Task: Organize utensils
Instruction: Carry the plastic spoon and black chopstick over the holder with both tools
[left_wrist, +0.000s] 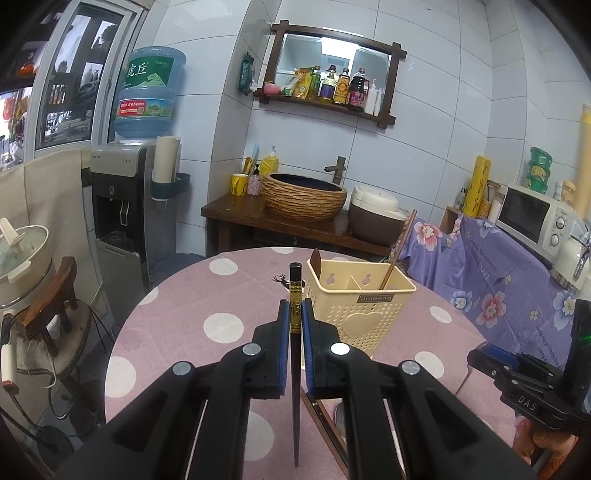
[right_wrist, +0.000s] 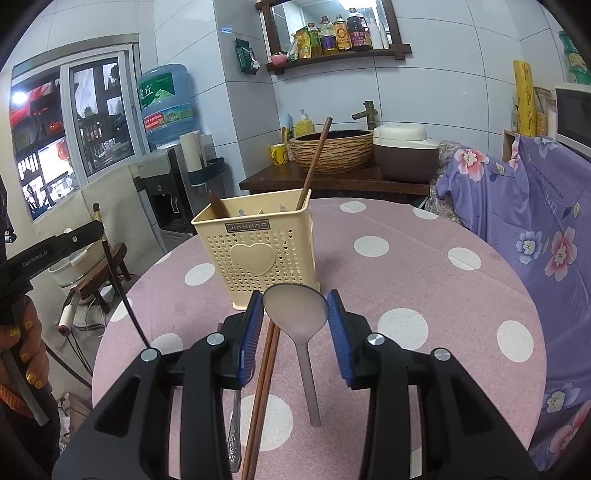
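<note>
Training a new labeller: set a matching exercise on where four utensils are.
Things:
1. black chopstick
2. grey spoon
3. brown chopstick pair
4. single brown chopstick

Places:
A. standing in the cream holder
B. between the right tool's pads
C. lying on the table
D. clamped in the left tool

Pairs: 1-D, 2-B, 3-C, 4-A
</note>
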